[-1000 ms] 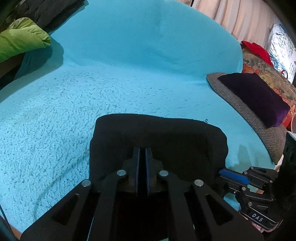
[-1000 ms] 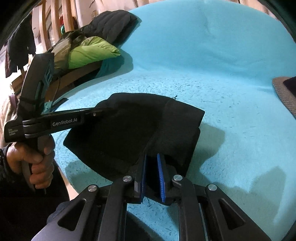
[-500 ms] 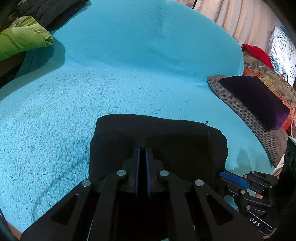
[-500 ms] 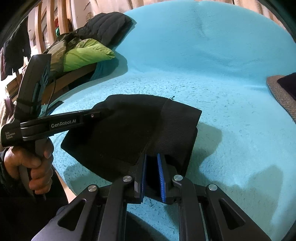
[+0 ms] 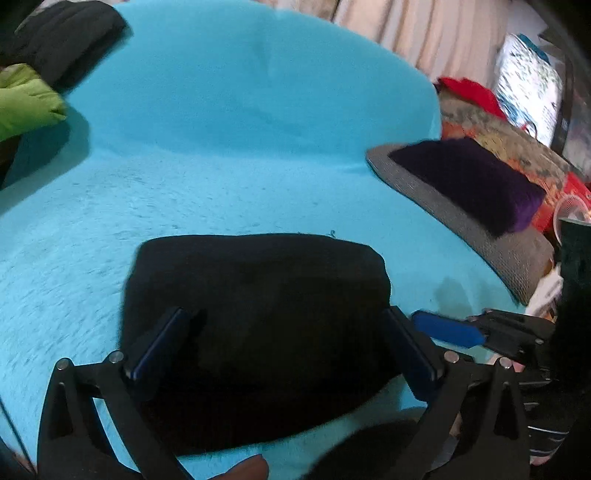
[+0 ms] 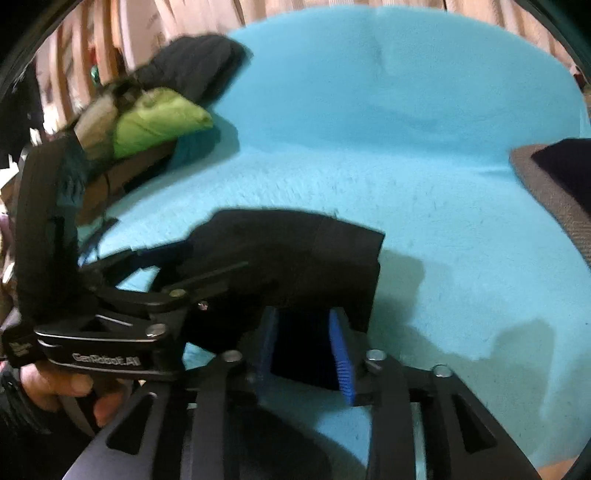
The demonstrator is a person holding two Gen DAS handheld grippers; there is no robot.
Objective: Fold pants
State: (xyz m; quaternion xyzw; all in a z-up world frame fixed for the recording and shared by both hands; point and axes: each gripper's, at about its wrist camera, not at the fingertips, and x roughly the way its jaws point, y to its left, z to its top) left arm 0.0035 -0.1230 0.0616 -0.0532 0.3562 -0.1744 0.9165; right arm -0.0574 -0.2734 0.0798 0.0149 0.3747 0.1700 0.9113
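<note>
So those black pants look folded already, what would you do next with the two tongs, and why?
Probably draw both tongs straight back, away from the bundle. The black pants lie as a compact folded rectangle on the turquoise blanket; the left tongs stand wide open over it, and the right tongs are open at its near corner, gripping nothing.

A turquoise fleece blanket (image 5: 229, 122) covers the sofa. A purple cushion (image 5: 476, 184) lies on a grey mat (image 5: 436, 199) at one end, a lime-green jacket (image 6: 159, 122) at the other. Beige curtains (image 5: 413, 33) hang behind.

turquoise blanket (image 5: 229, 122), green jacket (image 5: 26, 99), purple cushion (image 5: 469, 181)
</note>
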